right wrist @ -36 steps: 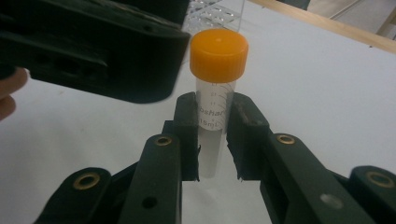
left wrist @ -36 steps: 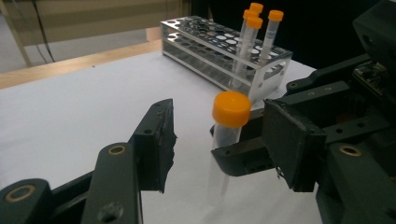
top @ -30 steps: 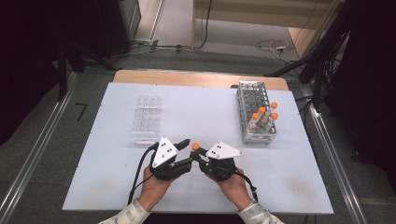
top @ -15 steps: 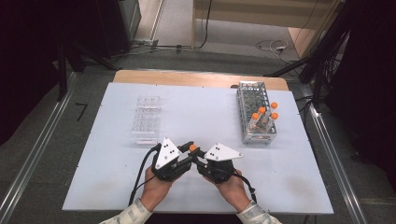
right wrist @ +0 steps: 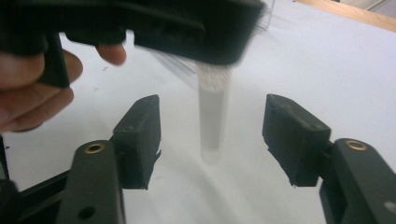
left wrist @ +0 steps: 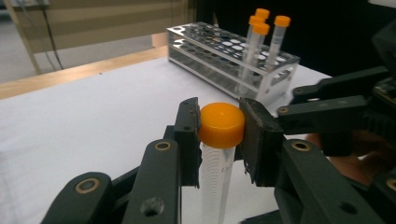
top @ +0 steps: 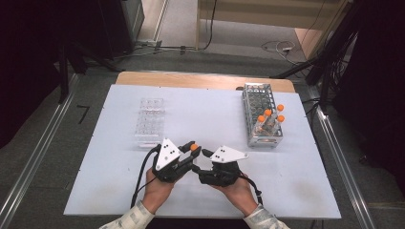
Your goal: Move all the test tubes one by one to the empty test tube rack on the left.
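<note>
Item: one tube (left wrist: 215, 172), orange cap (left wrist: 222, 124), upright, above the near middle of the table (top: 95, 191).
Holder: left tongs (left wrist: 219, 135), pinching the cap from both sides.
Right tongs (right wrist: 212, 135): jaws just opened, spread either side of the tube's lower body, pads clear of it; the handover looks complete.
Long axis: vertical.
Nearby: rack (top: 261, 119) with capped tubes, off to the right and farther back; clear tray (top: 149, 121) to the left.
Obstruction: right tongs close alongside.
</note>
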Tool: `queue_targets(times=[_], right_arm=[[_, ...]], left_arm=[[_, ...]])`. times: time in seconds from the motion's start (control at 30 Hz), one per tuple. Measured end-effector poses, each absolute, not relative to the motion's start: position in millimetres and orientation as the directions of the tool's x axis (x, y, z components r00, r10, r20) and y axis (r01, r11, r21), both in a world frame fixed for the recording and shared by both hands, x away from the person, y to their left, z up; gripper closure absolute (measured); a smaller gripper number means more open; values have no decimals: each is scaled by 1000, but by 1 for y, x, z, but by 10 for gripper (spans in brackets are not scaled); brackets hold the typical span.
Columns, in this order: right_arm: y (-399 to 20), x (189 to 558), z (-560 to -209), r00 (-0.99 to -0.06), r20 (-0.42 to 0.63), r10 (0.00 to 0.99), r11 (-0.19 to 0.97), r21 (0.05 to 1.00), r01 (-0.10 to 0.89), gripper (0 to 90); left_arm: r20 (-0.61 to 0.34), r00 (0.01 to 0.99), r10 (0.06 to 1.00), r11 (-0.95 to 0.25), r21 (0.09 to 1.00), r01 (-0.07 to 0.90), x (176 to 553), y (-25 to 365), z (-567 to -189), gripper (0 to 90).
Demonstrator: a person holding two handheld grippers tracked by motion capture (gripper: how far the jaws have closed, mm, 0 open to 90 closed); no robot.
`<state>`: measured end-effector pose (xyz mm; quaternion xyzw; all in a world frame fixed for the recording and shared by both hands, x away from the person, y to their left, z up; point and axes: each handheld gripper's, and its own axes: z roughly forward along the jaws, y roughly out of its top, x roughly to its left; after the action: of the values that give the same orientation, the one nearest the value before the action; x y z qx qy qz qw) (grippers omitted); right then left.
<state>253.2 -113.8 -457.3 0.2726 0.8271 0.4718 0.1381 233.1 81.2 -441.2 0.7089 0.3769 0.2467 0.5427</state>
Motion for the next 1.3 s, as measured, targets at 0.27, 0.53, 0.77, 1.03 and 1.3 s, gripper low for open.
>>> queue_targets(times=[0.27, 0.53, 0.77, 1.03, 1.3], right_arm=[[-133, 258, -455, -781, 40, 623, 380, 858, 347, 306], [-146, 261, -456, -759, 50, 650, 363, 856, 367, 306], [-147, 261, -456, -753, 49, 656, 360, 857, 370, 309], [-149, 262, -455, -752, 55, 657, 354, 858, 372, 318], [-149, 263, -456, -752, 57, 657, 355, 856, 376, 319]], left_arm=[[-97, 558, 824, -82, 954, 287, 246, 97, -432, 698], [-94, 520, 849, -65, 958, 279, 259, 110, -416, 698], [-93, 481, 872, -43, 963, 265, 267, 127, -408, 698], [-115, 434, 894, -1, 966, 259, 276, 147, -400, 699], [-119, 379, 918, 26, 970, 242, 284, 164, -394, 699]])
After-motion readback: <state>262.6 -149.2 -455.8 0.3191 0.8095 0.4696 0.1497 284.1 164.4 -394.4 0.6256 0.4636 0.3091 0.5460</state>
